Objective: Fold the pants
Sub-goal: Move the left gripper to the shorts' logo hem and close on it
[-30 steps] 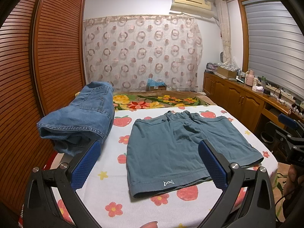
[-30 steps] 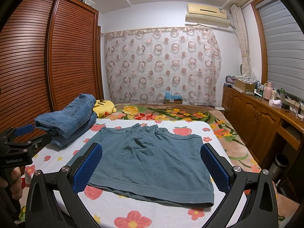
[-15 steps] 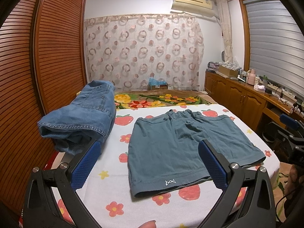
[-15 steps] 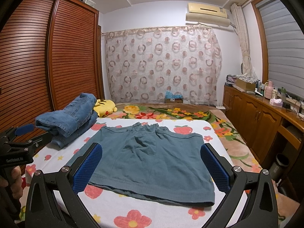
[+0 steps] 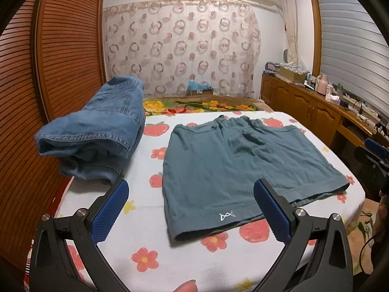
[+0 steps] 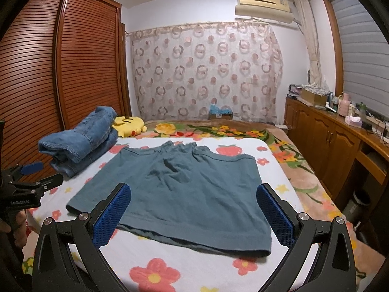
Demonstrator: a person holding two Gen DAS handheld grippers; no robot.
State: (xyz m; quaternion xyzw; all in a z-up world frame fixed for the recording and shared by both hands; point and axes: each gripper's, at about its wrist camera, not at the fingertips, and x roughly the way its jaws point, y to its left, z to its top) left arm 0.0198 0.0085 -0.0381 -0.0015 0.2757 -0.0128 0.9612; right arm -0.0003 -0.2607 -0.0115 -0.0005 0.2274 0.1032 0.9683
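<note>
Bare sheet [image 5: 145, 223] is being left open along the near hems of the teal shorts [image 5: 233, 163] [image 6: 184, 189]. Left flank is being blocked by 1 folded jeans stack [image 5: 97, 131] [image 6: 80, 141]; right edge is being kept free.

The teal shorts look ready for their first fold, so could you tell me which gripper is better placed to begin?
Probably the left gripper: it is open, with the near-left hem corner of the teal shorts lying just ahead between its fingers. The right gripper, also open, faces mid-hem, the right corner lying further off.
</note>
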